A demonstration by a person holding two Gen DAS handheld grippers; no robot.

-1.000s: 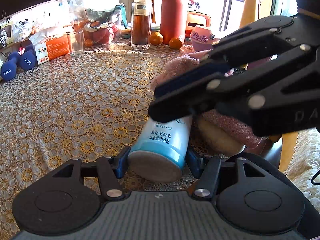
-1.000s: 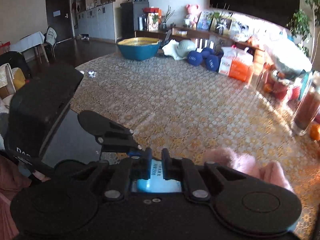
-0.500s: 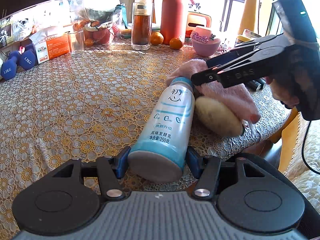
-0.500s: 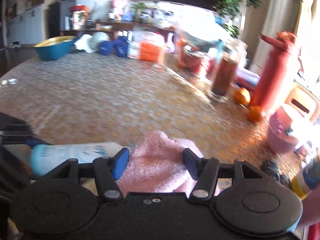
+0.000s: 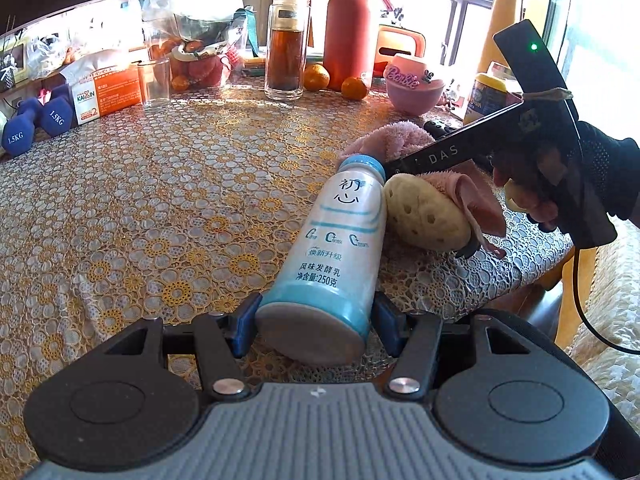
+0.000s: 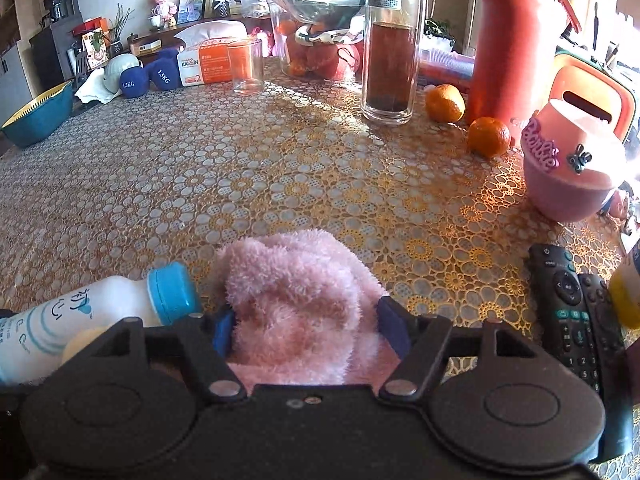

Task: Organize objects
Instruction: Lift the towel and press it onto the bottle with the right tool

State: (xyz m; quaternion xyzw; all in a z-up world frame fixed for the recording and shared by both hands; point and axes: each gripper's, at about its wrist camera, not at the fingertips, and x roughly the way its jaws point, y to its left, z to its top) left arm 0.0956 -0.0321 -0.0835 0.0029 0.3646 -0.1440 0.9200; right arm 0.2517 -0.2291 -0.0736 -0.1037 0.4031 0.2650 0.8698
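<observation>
My left gripper [image 5: 314, 322] has its blue pads closed against the base of the yogurt bottle [image 5: 340, 240], which lies on its side on the lace tablecloth [image 5: 160, 200] near the table's front edge, cap pointing away. My right gripper [image 6: 306, 326] is spread wide around the pink fluffy slipper [image 6: 298, 304], pads at its flanks but, as far as I can tell, not yet squeezing. I should close low on the plush so the pads bite the firmer body rather than loose fur, and keep clear of the bottle cap just to its left. Beyond, a tall glass jar [image 6: 394, 46] holds dark liquid, a clear tumbler [image 6: 246, 66] looks empty, and the blue basin [image 6: 38, 114] waits at the far left, its contents hidden.
</observation>
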